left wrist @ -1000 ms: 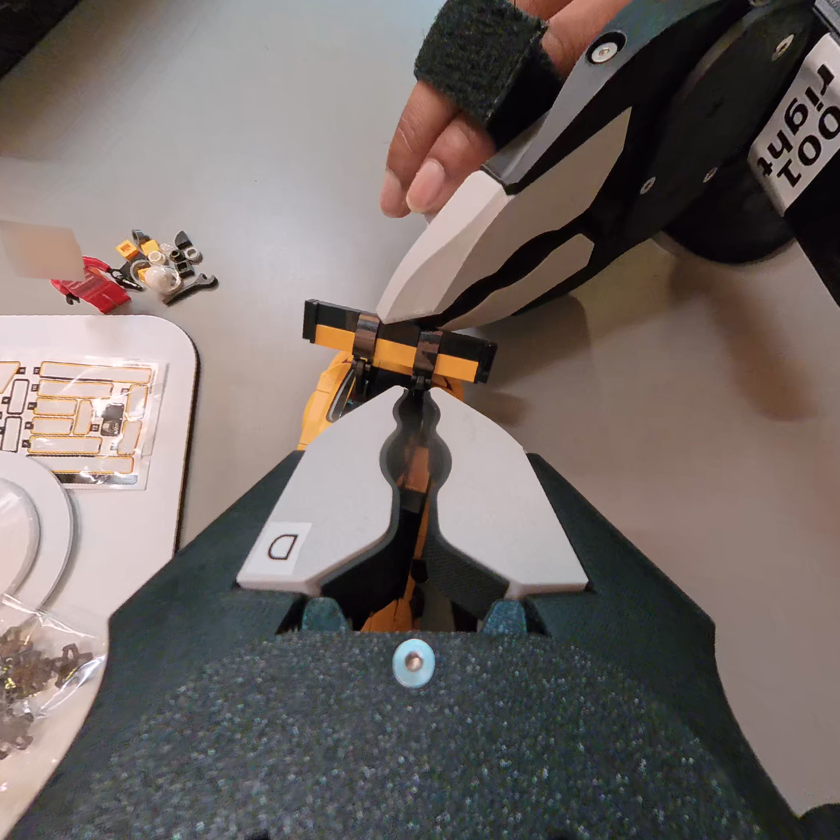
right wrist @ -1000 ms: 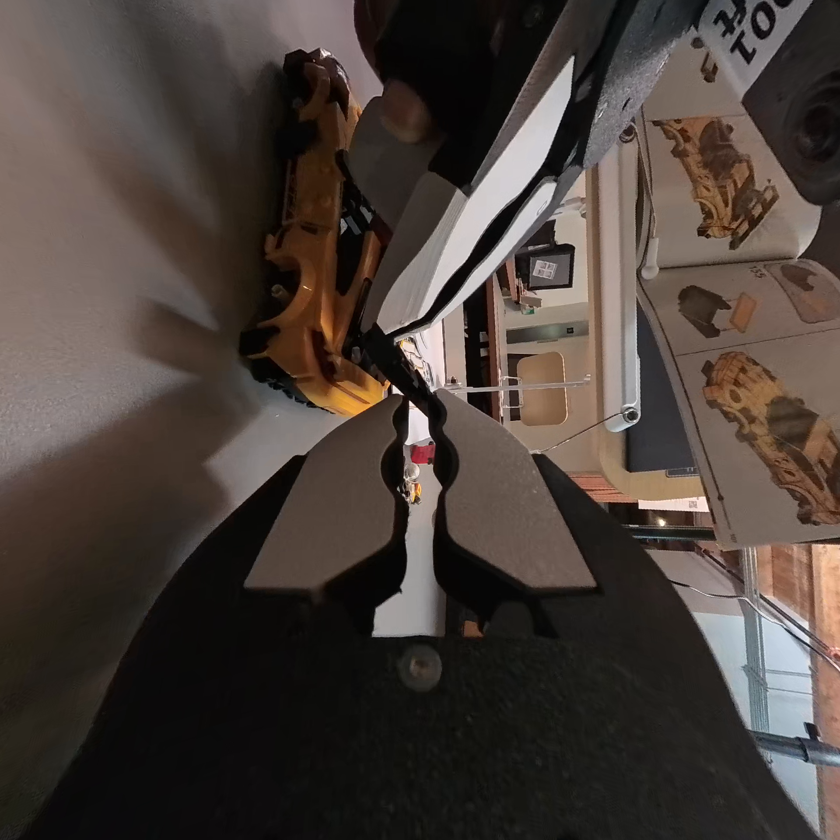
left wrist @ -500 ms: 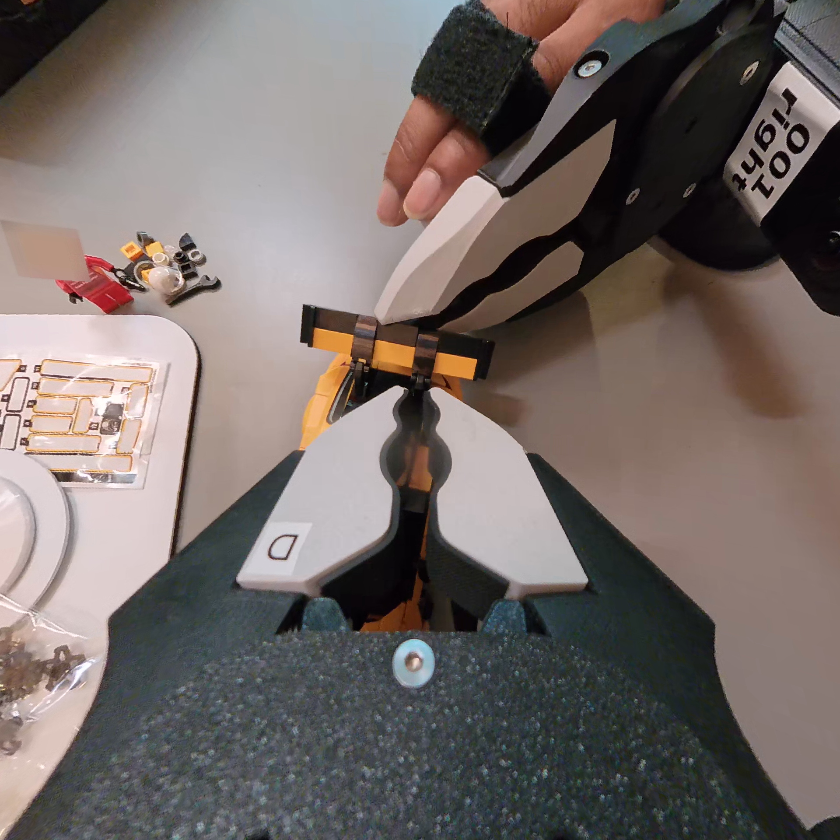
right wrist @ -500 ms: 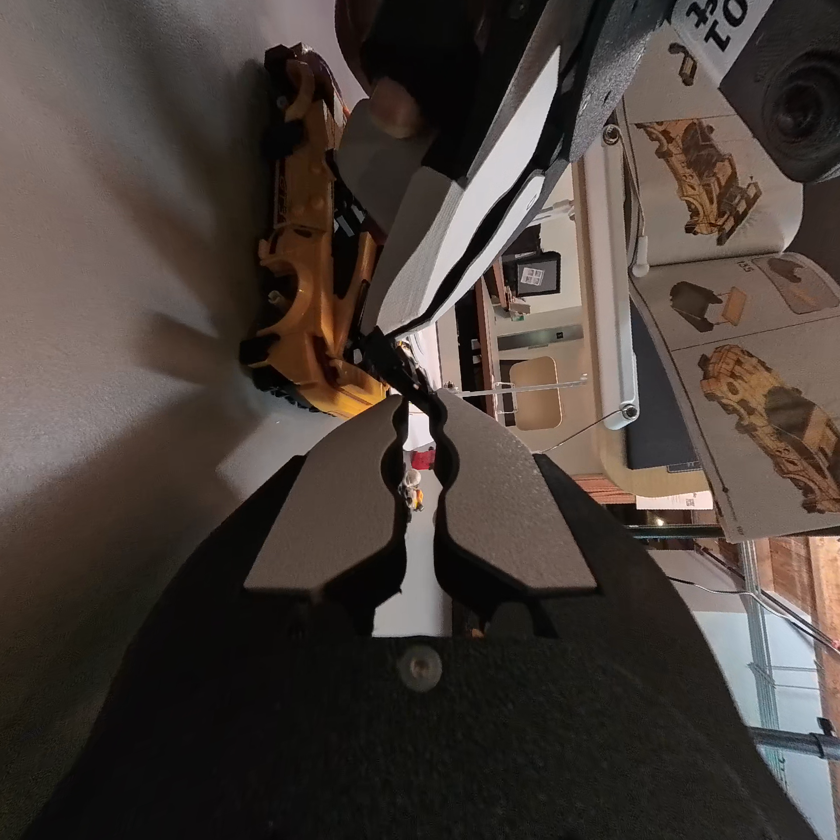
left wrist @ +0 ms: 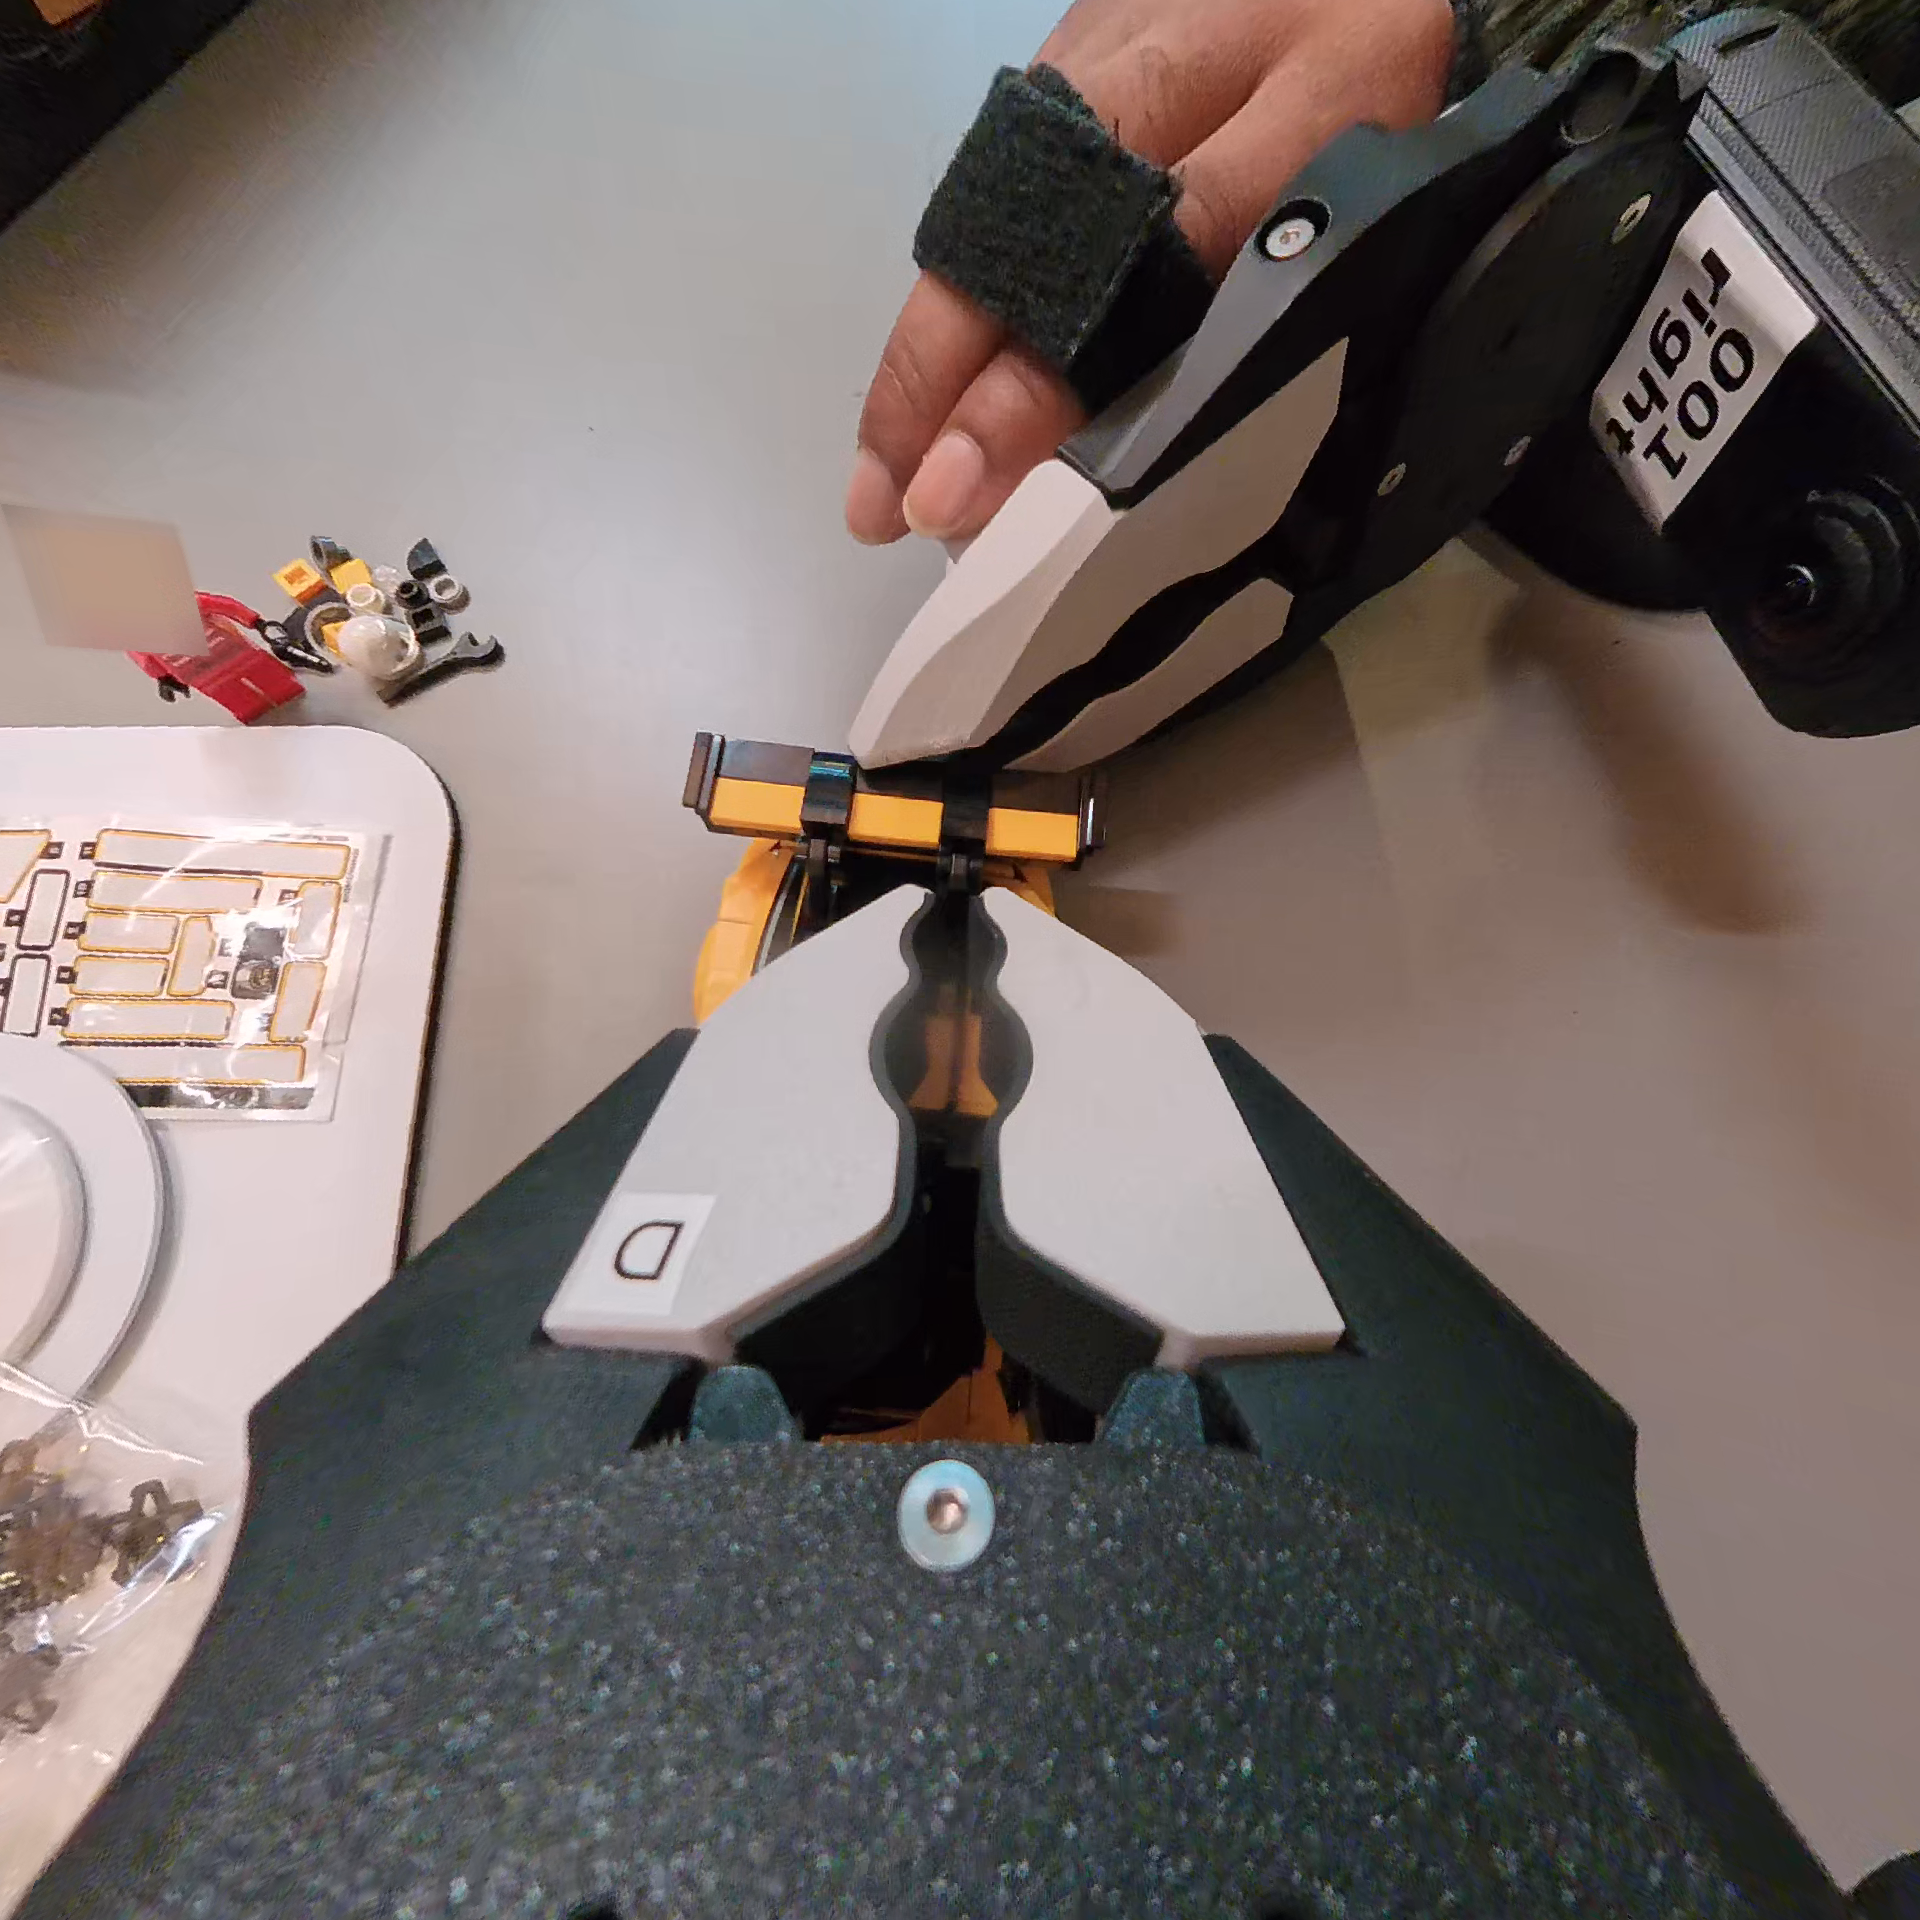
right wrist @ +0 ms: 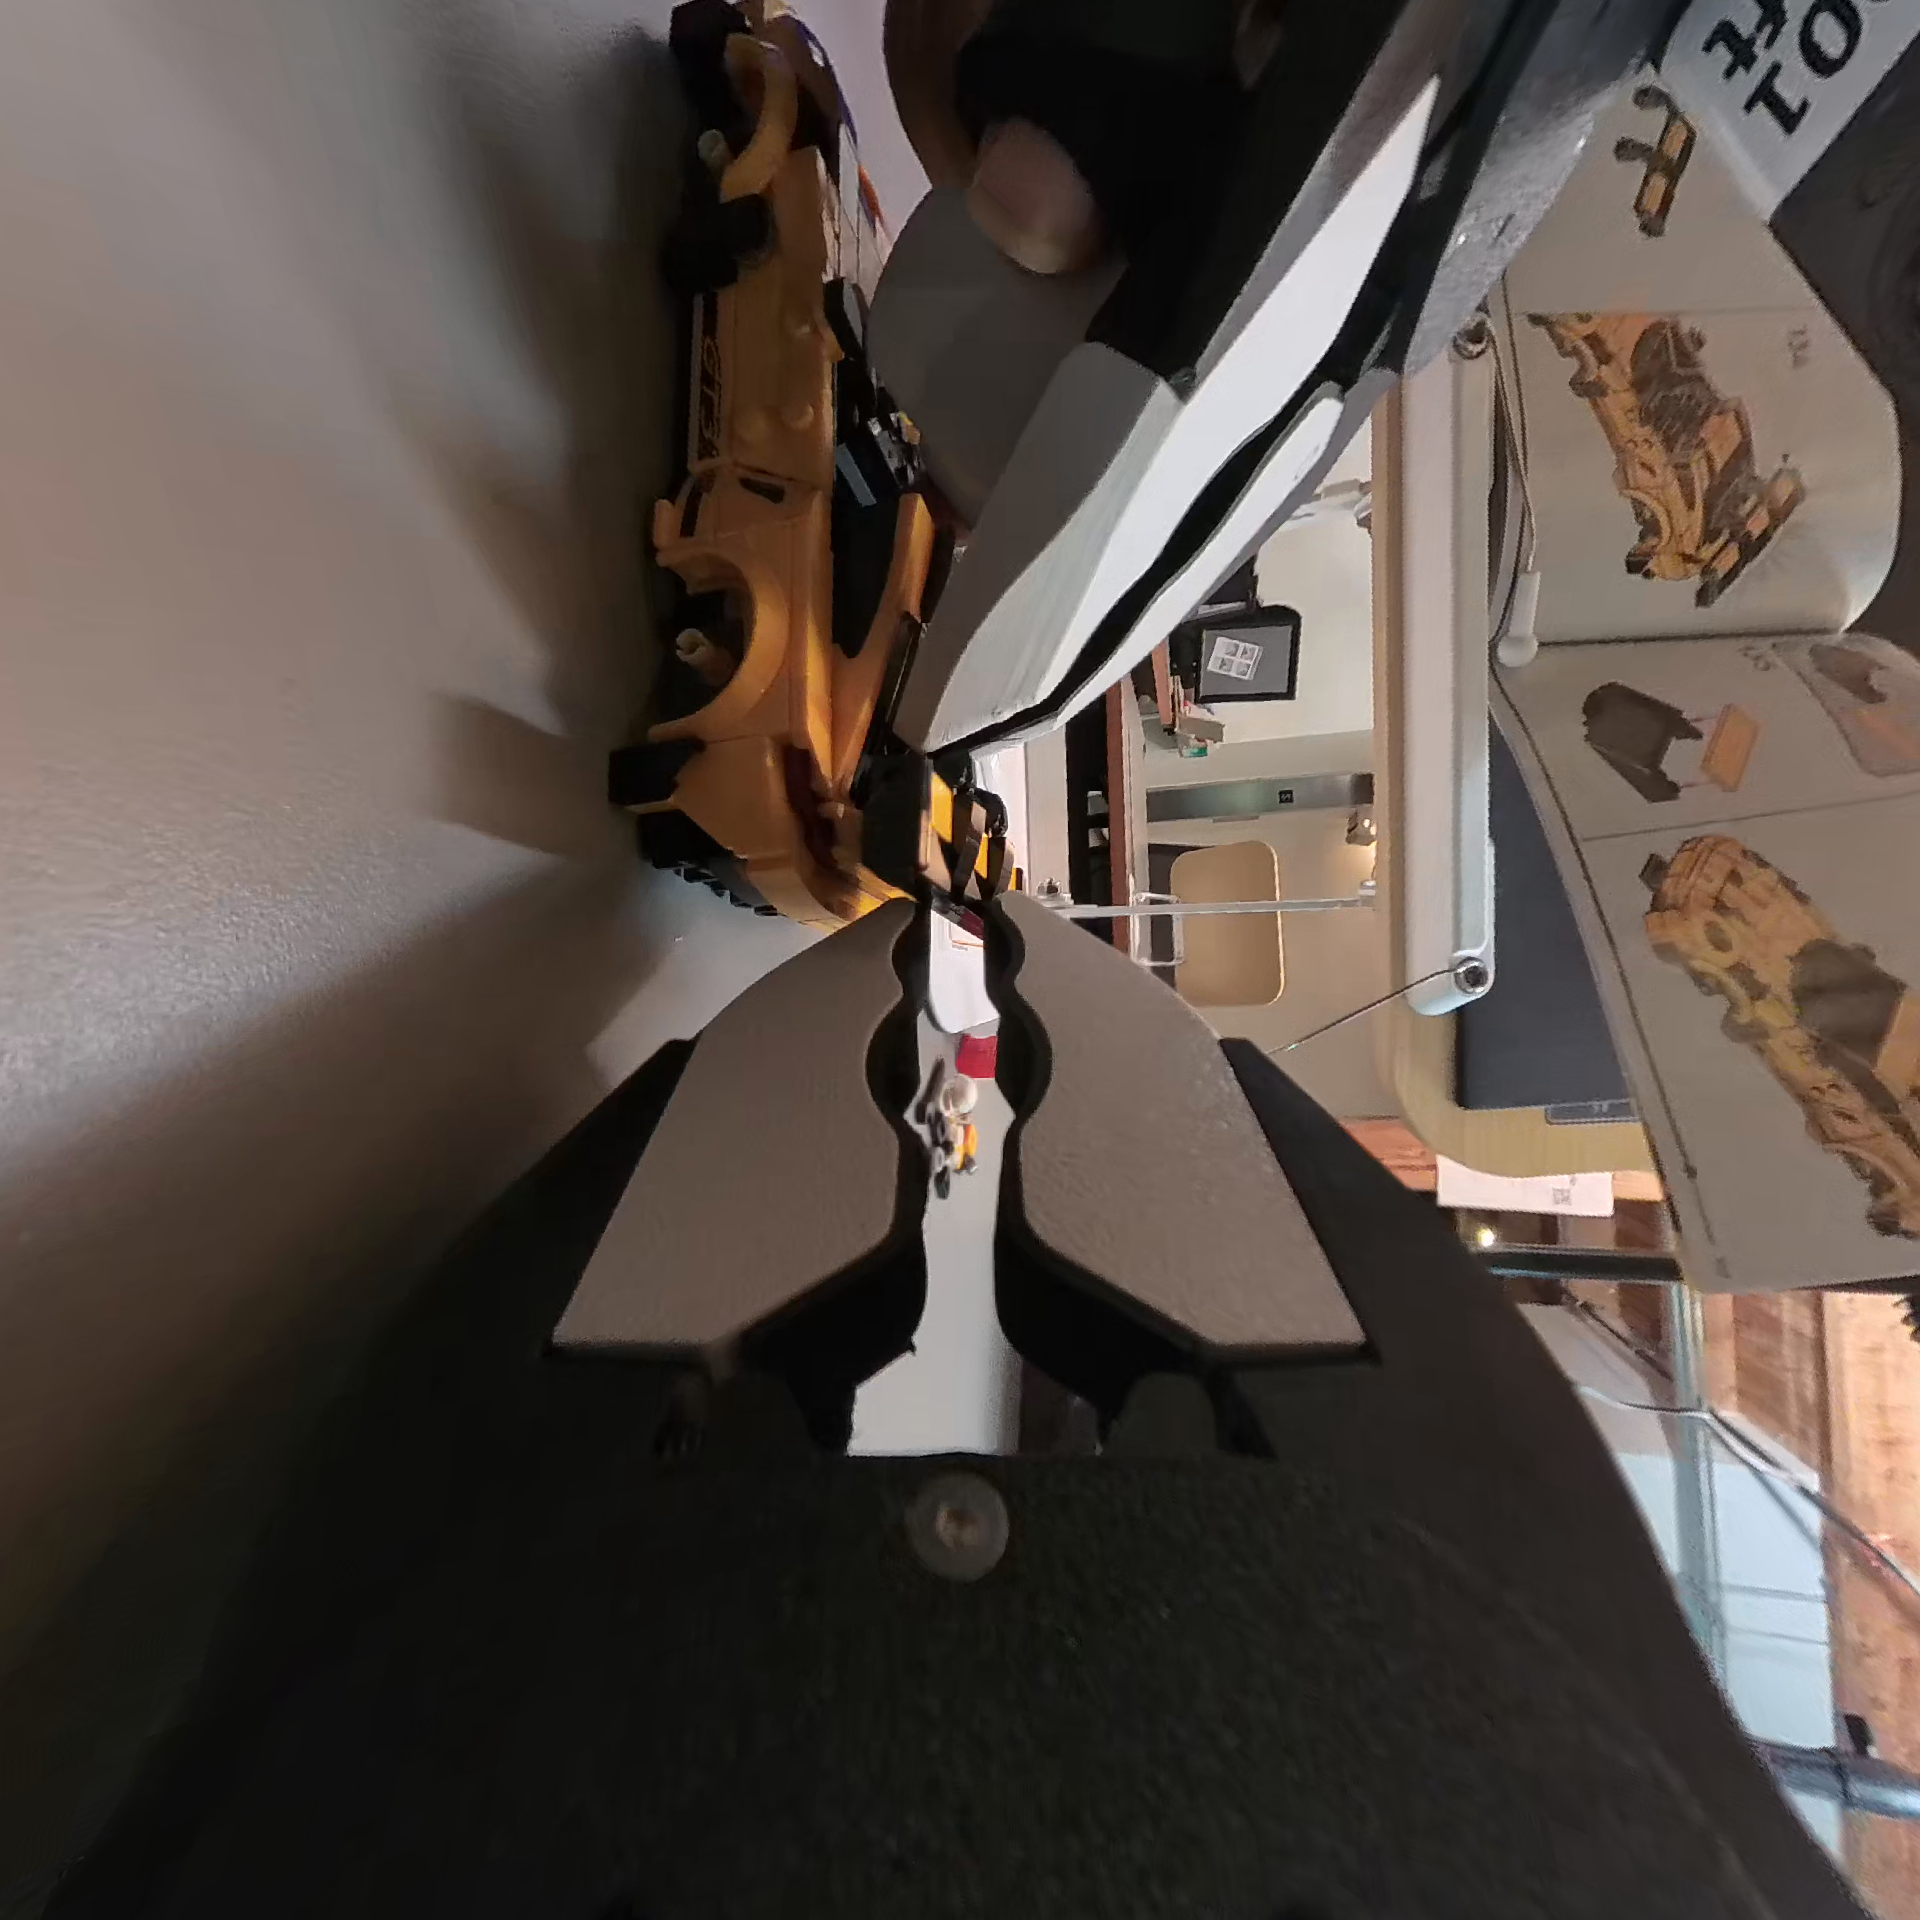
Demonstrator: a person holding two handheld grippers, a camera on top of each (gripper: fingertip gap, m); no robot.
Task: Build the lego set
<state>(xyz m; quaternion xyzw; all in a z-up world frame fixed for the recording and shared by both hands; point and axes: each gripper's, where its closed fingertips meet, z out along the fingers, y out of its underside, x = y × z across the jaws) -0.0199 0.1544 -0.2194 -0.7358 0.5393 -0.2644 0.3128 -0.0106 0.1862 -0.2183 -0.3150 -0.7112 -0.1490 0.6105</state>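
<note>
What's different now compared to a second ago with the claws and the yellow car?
Little changed. The right claw has shifted slightly along the car's black and yellow spoiler, its shut tips still pressing on the top edge; its wrist view has turned a bit. The left claw stays closed on the car, which hasn't visibly moved. The loose parts and sticker sheet lie as before.
</note>
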